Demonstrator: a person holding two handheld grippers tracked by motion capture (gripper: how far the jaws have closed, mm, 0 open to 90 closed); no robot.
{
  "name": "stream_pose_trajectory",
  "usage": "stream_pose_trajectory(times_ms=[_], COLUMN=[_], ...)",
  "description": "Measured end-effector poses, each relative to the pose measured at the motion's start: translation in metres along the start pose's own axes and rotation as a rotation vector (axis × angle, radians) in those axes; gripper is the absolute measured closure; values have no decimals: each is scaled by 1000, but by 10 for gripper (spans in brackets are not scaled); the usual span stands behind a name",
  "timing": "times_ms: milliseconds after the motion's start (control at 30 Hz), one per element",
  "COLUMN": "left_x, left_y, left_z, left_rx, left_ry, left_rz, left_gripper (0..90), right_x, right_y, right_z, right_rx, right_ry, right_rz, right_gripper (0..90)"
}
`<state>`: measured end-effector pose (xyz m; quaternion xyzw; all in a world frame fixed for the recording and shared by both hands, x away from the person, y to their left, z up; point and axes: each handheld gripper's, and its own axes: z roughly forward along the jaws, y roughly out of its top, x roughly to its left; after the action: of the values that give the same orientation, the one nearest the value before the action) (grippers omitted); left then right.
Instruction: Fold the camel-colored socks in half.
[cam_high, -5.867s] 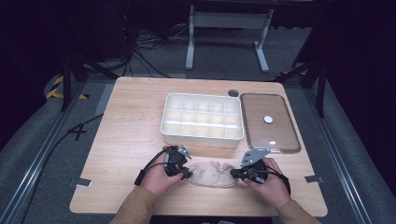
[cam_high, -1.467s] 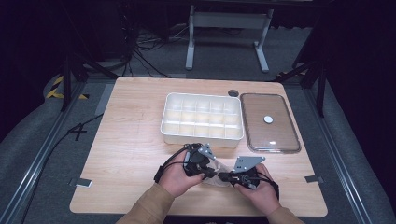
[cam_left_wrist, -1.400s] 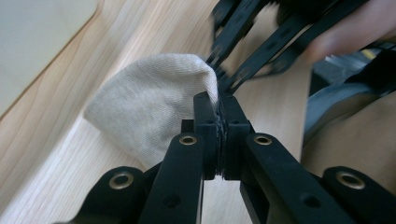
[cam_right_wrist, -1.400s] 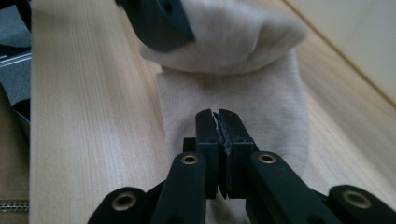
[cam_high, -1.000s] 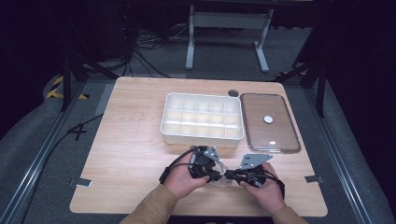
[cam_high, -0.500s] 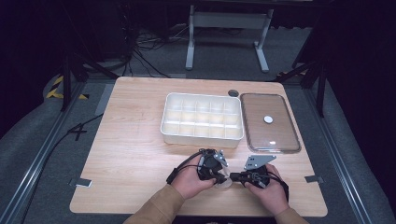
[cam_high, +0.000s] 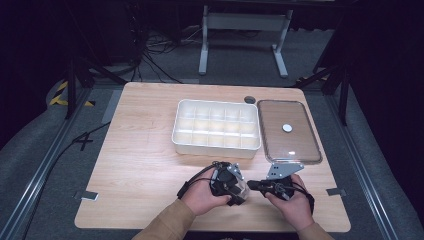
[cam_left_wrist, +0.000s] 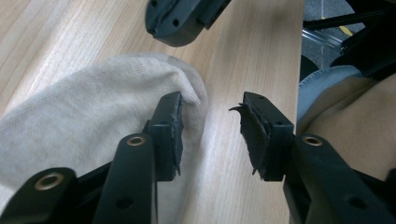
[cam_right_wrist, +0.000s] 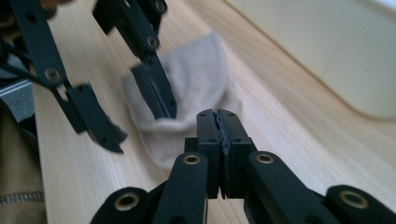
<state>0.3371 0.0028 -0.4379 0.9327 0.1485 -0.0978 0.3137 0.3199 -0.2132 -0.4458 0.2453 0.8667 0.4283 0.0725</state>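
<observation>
While left hand-held gripper (cam_left_wrist: 210, 135) jaws just opened, released beside sock (cam_left_wrist: 88, 121) | right hand-held gripper (cam_right_wrist: 218, 135) clenched on sock edge | tabletop (cam_high: 140, 150)

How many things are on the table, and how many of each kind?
Socks: 1, a beige sock by the grippers.
Trays: 1, a white tray with many compartments.
Lids: 1, a clear lid lying flat beside the tray.
Total: 3 things on the table.
</observation>
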Motion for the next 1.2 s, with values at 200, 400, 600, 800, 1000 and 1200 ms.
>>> stream_pose_trajectory(times_ms=[200, 400, 600, 800, 1000, 1200], left_x=[-6, -7, 5, 14, 15, 19], left_y=[-5, -12, -19, -24, -23, -24], left_z=[3, -11, -38, -25, -9, -7], left_rx=[36, -6, -92, -18, 88, 78], left_ry=[24, 39, 145, 250, 260, 240], left_rz=[7, -14, -32, -20, -14, -49], left_gripper=[549, 545, 571, 627, 638, 641], right_x=[12, 8, 6, 7, 3, 2], right_y=[17, 9, 5, 3, -1, -6], right_z=[9, 27, 28, 30, 29, 29], right_rx=[-49, 41, 76, 83, 86, 71], right_ry=[47, 49, 34, 25, 33, 46], right_rz=[-29, -17, -33, -61, -79, -113], right_gripper=[887, 890, 879, 839, 750, 708])
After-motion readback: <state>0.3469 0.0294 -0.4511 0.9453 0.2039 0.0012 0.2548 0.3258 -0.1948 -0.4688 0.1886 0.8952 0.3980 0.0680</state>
